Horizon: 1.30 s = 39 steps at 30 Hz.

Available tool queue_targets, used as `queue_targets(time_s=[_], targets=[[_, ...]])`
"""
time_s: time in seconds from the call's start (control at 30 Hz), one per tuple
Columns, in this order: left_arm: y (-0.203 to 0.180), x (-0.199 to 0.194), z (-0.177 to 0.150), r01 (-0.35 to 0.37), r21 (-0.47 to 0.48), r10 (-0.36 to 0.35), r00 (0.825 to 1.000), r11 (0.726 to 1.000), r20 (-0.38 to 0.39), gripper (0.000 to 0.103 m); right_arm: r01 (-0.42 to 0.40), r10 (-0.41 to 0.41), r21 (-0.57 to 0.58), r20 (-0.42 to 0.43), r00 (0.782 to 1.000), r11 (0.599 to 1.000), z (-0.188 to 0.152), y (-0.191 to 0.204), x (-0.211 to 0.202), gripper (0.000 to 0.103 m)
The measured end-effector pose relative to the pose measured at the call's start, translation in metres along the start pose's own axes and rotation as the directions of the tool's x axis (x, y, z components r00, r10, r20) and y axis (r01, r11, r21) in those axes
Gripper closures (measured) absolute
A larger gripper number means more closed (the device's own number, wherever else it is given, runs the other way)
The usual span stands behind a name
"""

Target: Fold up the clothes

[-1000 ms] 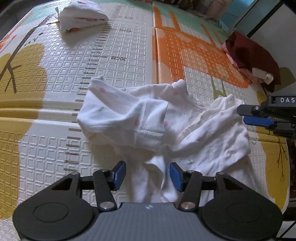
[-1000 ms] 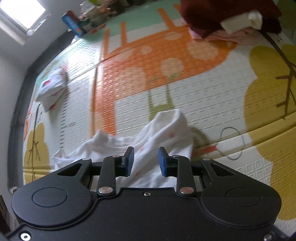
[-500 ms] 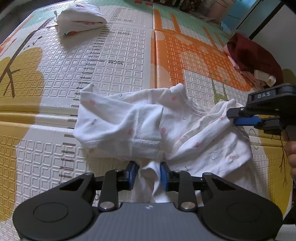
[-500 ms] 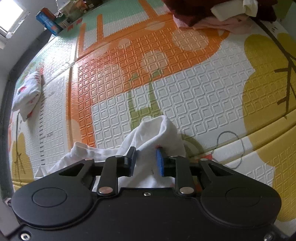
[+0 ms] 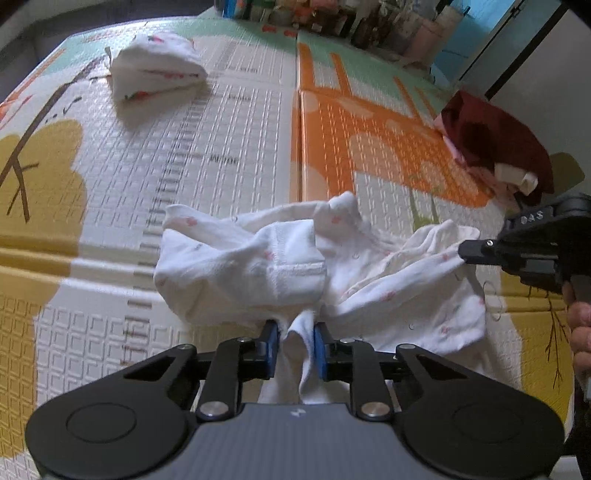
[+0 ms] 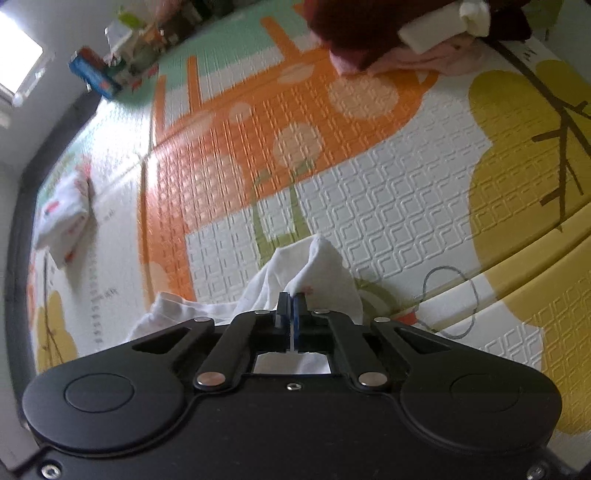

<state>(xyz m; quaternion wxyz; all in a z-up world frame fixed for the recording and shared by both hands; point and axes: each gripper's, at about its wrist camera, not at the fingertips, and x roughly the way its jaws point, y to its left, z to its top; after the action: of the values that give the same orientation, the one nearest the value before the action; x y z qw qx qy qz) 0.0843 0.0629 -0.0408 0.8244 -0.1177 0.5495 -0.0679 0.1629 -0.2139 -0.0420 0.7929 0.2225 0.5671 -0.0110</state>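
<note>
Two grippers, left gripper [image 5: 295,345] and right gripper [image 6: 291,308], pinch the crumpled white baby garment [image 5: 236,266], centre frame. One folded white bundle [image 5: 155,68] lies upper left; the dark red pile [image 5: 495,147] at right looks unfolded, probably.

— What sort of place is this?
— A home, most likely a child's play corner. The floor is covered by a padded play mat [image 5: 229,122] printed with trees, an orange giraffe and a height ruler.
— Anything else?
— Folded baby clothes [image 5: 155,70] at the upper left, a heap of dark red and pink laundry [image 5: 495,147] at the right, cluttered bottles and boxes [image 5: 332,18] along the top edge.
</note>
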Motion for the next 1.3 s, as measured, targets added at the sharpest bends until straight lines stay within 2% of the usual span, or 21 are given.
queue_targets(time_s=[0.5,0.73,0.9,1.07,1.1,1.2,1.3], targets=[[-0.011,0.000,0.027,0.006,0.023,-0.008,0.995,1.000,0.096,0.081,-0.014,0.005,0.106,0.081,0.997,0.994,0.004,-0.016,-0.012,0.103],[-0.024,-0.010,0.039,0.044,0.076,-0.058,0.982,0.996,0.181,0.081,-0.005,-0.008,0.106,0.117,0.993,0.994,0.003,-0.016,-0.016,0.103],[-0.029,0.005,0.049,0.005,0.086,-0.017,0.990,0.996,0.138,0.081,0.002,-0.012,0.098,0.111,0.994,0.995,0.003,-0.015,-0.014,0.102],[-0.024,0.010,0.051,-0.004,0.075,-0.006,0.991,0.997,0.130,0.080,0.000,-0.012,0.090,0.127,0.992,0.996,0.001,-0.014,-0.017,0.094],[-0.024,0.009,0.051,-0.002,0.077,-0.009,0.990,0.997,0.139,0.077,0.000,-0.011,0.080,0.137,0.990,0.997,0.000,-0.013,-0.020,0.094],[-0.026,0.009,0.054,-0.023,0.087,0.009,0.988,0.996,0.155,0.058,0.007,-0.014,0.039,0.174,0.985,0.999,-0.002,-0.005,-0.028,0.091],[-0.029,0.015,0.062,-0.034,0.100,0.020,0.990,0.994,0.139,0.053,-0.007,0.003,0.021,0.179,0.984,1.000,-0.003,0.001,-0.033,0.090]])
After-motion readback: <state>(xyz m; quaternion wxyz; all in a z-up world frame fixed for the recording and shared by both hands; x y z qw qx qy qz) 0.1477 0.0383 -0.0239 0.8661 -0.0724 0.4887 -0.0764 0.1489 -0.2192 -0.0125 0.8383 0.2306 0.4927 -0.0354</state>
